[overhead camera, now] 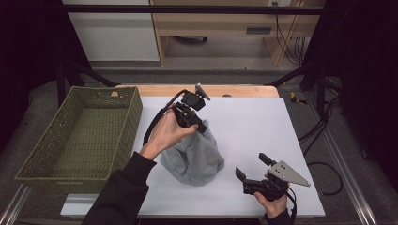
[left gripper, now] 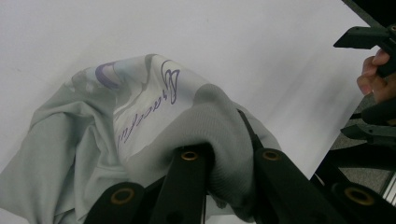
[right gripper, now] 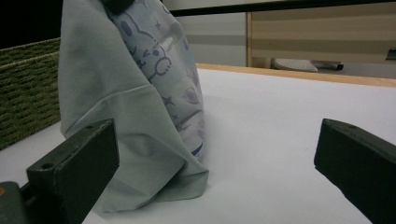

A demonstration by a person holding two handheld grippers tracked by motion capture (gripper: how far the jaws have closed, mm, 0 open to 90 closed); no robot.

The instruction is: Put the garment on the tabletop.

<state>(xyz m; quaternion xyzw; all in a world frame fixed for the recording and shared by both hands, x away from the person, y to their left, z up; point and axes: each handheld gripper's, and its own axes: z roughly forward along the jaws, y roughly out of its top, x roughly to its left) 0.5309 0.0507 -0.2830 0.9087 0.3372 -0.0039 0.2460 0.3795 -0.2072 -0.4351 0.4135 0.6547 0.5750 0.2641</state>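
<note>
Two grippers work over the white worktop point(overhead camera: 263, 122). The left gripper point(overhead camera: 201, 127), held in the person's left hand point(overhead camera: 165, 133), has its fingers point(left gripper: 187, 182) clamped on a bunched fold at the top of a grey printed garment point(overhead camera: 195, 157); in the left gripper view the ribbed fold is squeezed between the two black fingers, with purple script and a pale print showing on the cloth below. The garment hangs down from that pinch in a cone, and its lower part rests crumpled on the worktop near the middle, well apart from the green woven basket point(overhead camera: 129, 115) that stands at the left edge. The right gripper point(overhead camera: 253, 166) sits low near the front right of the worktop in the person's right hand point(overhead camera: 272, 204), its fingers point(right gripper: 77, 161) spread wide with nothing between them. In the right gripper view they point toward the garment, which stands just beyond the left finger, with the basket behind it.
</note>
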